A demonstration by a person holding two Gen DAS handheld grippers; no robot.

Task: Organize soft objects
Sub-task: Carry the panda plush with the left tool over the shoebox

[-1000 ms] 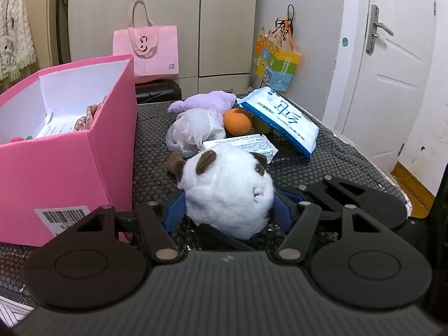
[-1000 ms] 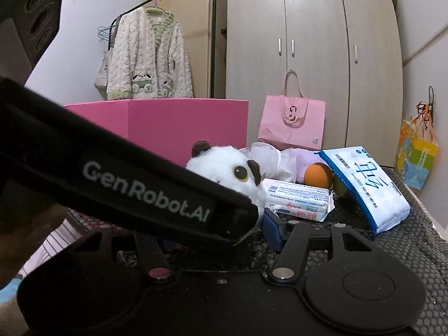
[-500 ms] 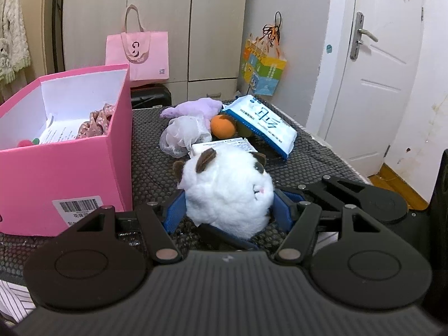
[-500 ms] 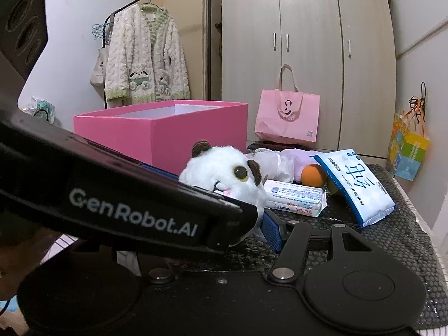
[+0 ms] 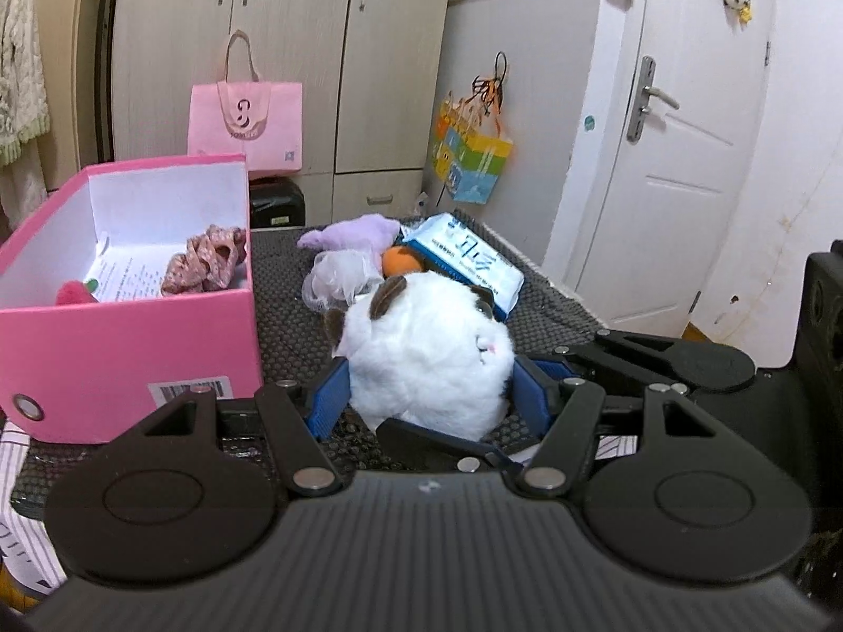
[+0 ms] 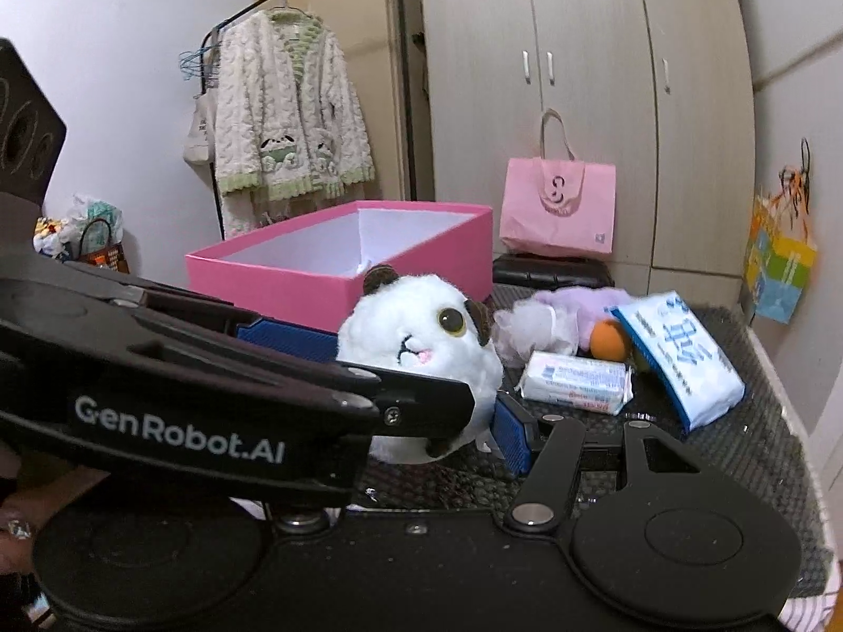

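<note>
A white plush toy (image 5: 427, 358) with brown ears is clamped between the blue pads of my left gripper (image 5: 429, 397), just above the black mat (image 5: 284, 316). My right gripper (image 6: 421, 445) comes in from the right and grips the same toy (image 6: 421, 347). Its right pad (image 6: 513, 440) presses the toy's base, and its left finger is hidden behind the left gripper's body. The open pink box (image 5: 131, 347) stands to the left, holding a floral scrunchie (image 5: 208, 263) and a red soft piece (image 5: 74, 292).
Behind the toy on the mat lie a purple plush (image 5: 358, 229), a white mesh puff (image 5: 342, 274), an orange ball (image 5: 400, 260), a blue-white wipes pack (image 5: 469, 258) and a small tissue pack (image 6: 577, 382). Wardrobe, pink bag (image 5: 245, 126) and door stand beyond.
Both grippers have risen together with the plush toy held between them. The pink box and the mat now sit lower in view, and more of the box's inside shows.
</note>
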